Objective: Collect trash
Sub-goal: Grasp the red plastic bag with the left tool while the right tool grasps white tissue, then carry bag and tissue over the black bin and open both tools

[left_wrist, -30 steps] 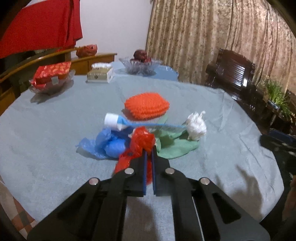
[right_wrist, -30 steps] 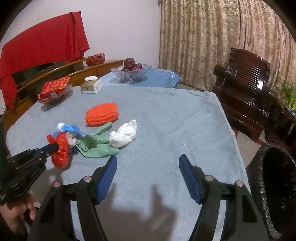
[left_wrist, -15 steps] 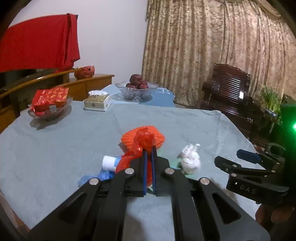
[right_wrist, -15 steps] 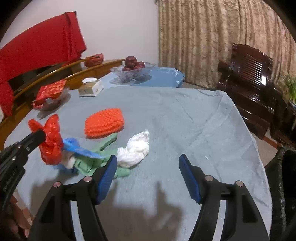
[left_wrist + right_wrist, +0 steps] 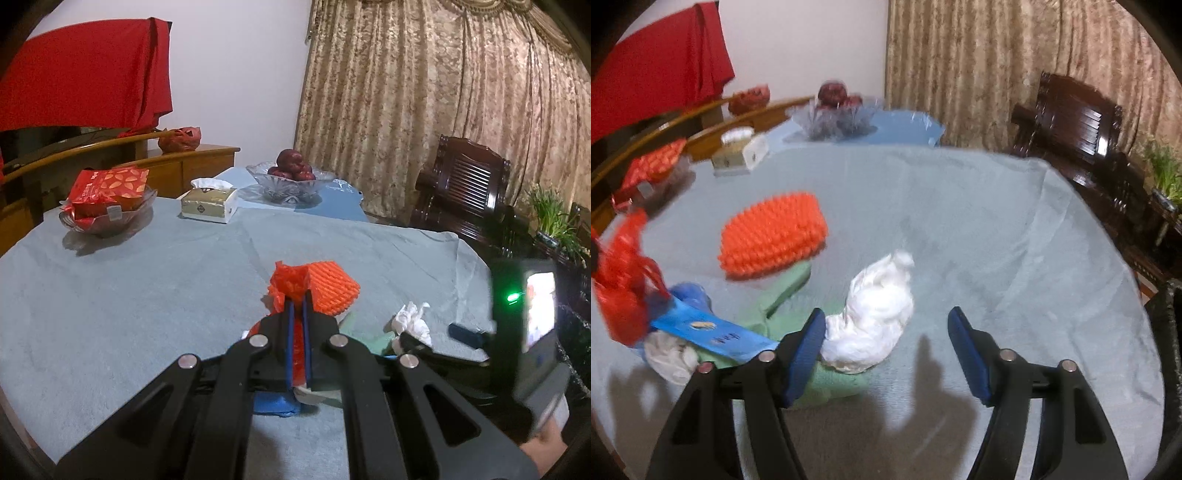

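A crumpled red plastic bag [image 5: 291,286] was clamped between the closed jaws of the left gripper [image 5: 297,308] and held above the grey tablecloth [image 5: 129,295], its bulk bunched past the fingertips. The right gripper [image 5: 886,350] was held partly spread, its jaws having just been closing with nothing pressed between them; a crumpled white tissue wad [image 5: 875,314] lay just ahead, nearer the left finger, its long axis running away from the camera. Beside it lay an orange ridged foam net [image 5: 772,236], a green rag [image 5: 783,295] and a blue wrapper [image 5: 709,332]. Only the left wrist view showed a tissue box [image 5: 208,199] clearly; the right wrist view was blurred.
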Available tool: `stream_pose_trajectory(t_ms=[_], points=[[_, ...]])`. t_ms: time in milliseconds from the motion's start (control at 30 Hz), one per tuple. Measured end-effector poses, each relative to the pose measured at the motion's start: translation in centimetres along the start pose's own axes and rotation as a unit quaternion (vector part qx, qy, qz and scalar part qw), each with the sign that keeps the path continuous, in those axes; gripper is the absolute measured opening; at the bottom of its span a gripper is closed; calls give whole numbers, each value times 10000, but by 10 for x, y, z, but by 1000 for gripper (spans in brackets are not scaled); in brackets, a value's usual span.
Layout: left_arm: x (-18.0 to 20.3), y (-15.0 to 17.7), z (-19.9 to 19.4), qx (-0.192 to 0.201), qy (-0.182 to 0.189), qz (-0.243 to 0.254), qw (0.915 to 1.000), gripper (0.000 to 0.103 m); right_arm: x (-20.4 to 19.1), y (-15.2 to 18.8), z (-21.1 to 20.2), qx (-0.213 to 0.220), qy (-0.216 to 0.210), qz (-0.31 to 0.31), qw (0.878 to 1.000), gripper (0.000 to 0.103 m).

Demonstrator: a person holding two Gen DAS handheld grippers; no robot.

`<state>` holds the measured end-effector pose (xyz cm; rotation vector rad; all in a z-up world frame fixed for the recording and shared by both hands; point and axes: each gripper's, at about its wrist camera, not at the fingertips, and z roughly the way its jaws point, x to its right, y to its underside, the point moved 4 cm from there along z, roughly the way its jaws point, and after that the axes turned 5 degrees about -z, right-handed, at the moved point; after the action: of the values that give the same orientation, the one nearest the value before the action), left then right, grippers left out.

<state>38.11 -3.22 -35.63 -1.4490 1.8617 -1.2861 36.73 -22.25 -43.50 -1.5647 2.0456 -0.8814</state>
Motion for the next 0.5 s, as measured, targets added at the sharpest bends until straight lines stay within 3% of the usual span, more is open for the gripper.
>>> stream_pose_trajectory(t_ms=[67, 100, 500], points=[[-4, -2, 0, 1, -38, -18, 10000, 3, -2, 2, 6, -125, -156, -66, 9998, 27], [-7, -3, -1, 13, -50, -33, 10000, 3, -3, 2, 4, -125, -175, -76, 9997, 25], [8, -1, -20, -4, -32, 57, 10000, 3, 44, 0, -61, 413, -151, 209, 9988, 22]])
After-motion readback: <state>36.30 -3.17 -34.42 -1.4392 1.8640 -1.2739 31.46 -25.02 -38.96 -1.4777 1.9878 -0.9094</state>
